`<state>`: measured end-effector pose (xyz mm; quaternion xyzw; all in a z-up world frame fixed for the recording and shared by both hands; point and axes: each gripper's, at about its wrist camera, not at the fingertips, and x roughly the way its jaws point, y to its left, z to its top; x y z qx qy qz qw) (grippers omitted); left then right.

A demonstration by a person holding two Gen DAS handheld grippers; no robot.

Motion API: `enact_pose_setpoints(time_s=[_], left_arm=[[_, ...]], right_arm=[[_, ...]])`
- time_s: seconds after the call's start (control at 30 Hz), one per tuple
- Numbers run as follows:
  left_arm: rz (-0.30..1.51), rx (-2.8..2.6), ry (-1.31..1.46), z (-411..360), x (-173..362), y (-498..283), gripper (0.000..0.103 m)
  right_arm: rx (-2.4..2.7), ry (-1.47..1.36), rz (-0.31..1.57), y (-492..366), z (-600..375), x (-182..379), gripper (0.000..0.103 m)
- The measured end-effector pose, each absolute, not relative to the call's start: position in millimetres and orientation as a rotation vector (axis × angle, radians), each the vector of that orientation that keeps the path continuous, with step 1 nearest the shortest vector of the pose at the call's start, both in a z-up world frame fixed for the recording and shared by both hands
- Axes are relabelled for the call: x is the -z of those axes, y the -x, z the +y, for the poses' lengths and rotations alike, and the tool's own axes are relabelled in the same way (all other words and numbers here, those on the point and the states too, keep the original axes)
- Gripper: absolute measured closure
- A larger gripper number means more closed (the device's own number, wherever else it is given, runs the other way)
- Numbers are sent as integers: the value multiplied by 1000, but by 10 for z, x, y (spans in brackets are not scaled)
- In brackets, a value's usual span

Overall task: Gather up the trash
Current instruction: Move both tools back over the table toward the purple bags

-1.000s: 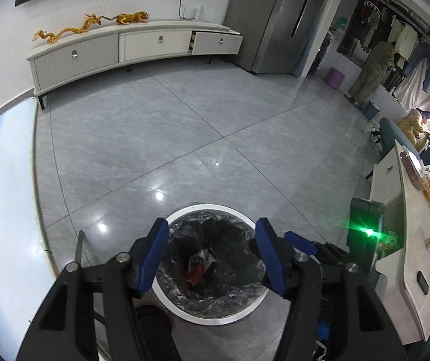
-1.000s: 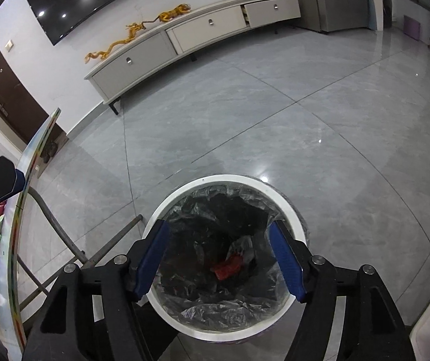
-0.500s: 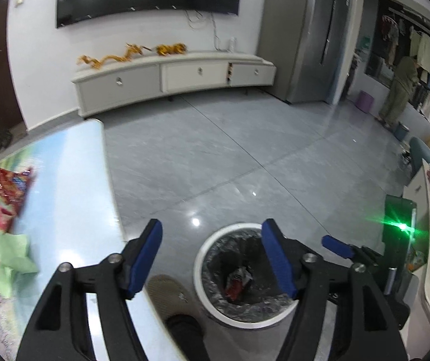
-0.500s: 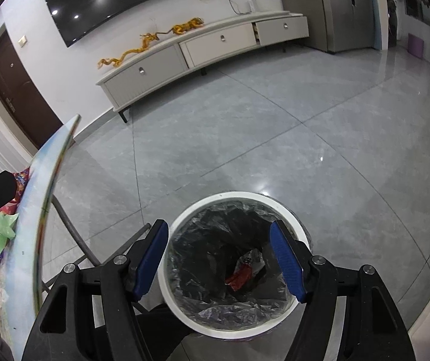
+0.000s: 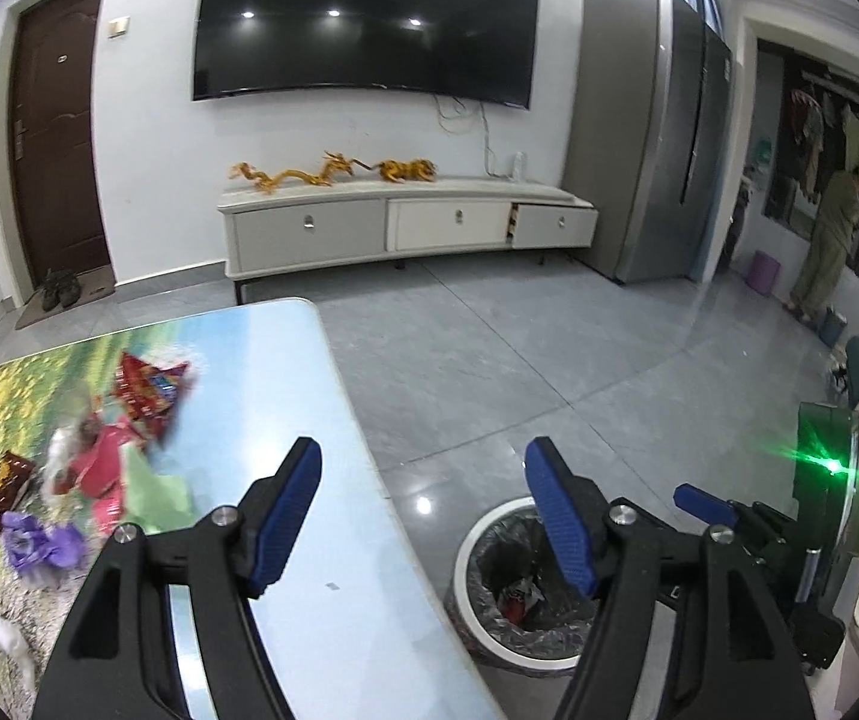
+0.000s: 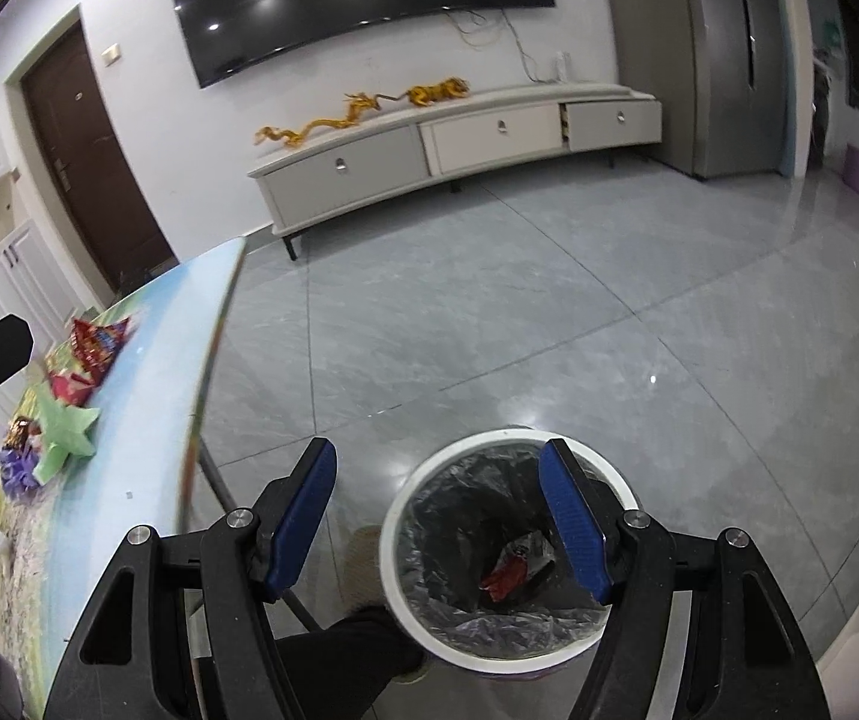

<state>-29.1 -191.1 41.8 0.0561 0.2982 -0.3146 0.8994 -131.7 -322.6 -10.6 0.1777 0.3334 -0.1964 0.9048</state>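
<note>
A white bin [image 6: 405,516] with a black liner stands on the floor beside the table and holds a red wrapper [image 6: 504,573]; it also shows in the left wrist view [image 5: 465,558]. My right gripper [image 6: 438,519] is open and empty, above the bin's left rim. My left gripper [image 5: 423,516] is open and empty, over the table's right edge. Trash lies on the table's left part: a red snack bag [image 5: 150,387], a pink wrapper [image 5: 96,468], green paper [image 5: 153,489], purple scraps [image 5: 39,543] and a dark wrapper [image 5: 3,483].
The landscape-print table [image 5: 285,396] has a rounded far edge. A white TV cabinet [image 5: 405,228] stands at the far wall, a grey fridge [image 5: 651,150] to its right. A device with a green light [image 5: 831,465] sits right of the bin. My shoe [image 6: 369,642] is near the bin.
Both grippers have risen and swung left from over the bin toward the table; the table's trash has come into view. Both stay open and empty.
</note>
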Motion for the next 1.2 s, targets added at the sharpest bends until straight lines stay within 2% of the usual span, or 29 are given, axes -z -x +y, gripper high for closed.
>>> enact_pose_setpoints(time_s=[0.63,0.77,0.97,1.2], left_arm=[[527,471,71,-577,-558,225,34],[571,439,122,-144,-438,156,34],[578,320,145,563,-218,101,34],[631,195,165,1353,40,-26,34]], right_arm=[[360,-123,602,1227,-2198,-595,33],[330,-101,580,1215,-1998,-697,9],[277,-77,545,1158,-1672,-824,0],[190,-68,574,933,-1424,-753,0]])
